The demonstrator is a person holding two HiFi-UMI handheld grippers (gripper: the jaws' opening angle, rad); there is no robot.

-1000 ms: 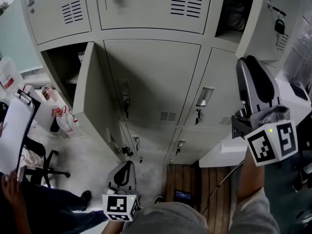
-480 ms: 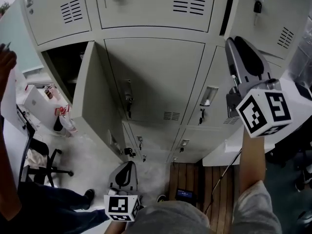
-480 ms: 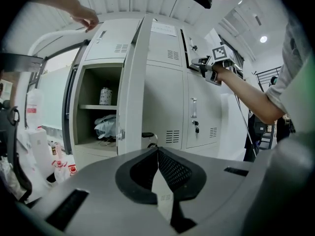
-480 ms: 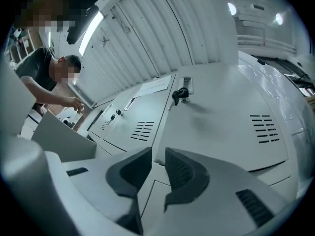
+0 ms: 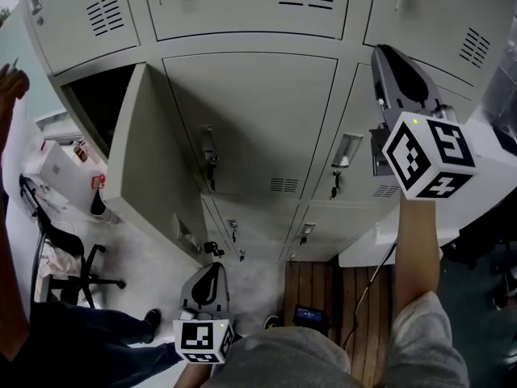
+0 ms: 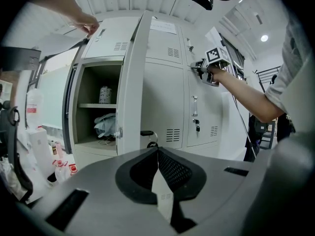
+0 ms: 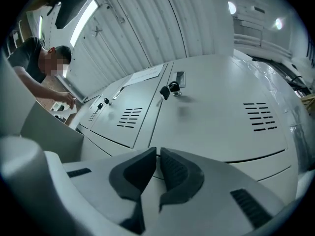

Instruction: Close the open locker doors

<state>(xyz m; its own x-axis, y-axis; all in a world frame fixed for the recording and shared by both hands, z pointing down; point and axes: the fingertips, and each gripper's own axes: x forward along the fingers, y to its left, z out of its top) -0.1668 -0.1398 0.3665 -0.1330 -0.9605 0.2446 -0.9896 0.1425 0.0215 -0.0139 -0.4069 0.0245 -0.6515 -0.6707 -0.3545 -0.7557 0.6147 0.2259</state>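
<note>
A bank of pale grey lockers fills the head view. One middle-row door (image 5: pixel 149 160) at the left stands open, edge-on in the left gripper view (image 6: pixel 135 82), with clutter on the shelf inside (image 6: pixel 101 124). The top-right door (image 5: pixel 440 14) lies flush in its frame, and its keys (image 7: pixel 170 89) hang from the lock. My right gripper (image 5: pixel 388 59) is raised against the locker face just below that door. Its jaws (image 7: pixel 158 151) have just been closing and are shut with nothing between them. My left gripper (image 5: pixel 208 272) hangs low, shut and empty (image 6: pixel 157 149).
Another person stands at the far left, hand (image 5: pixel 12 83) raised beside the open locker. An office chair (image 5: pixel 60 257) and white bags (image 5: pixel 69 168) sit on the floor below it. A white counter (image 5: pixel 380 245) juts out at the lower right over wooden flooring (image 5: pixel 339 297).
The top-right locker door, open a second ago, now sits closed. My right gripper has moved left toward the locker face. The person at the left has raised a hand. My left gripper has stayed put.
</note>
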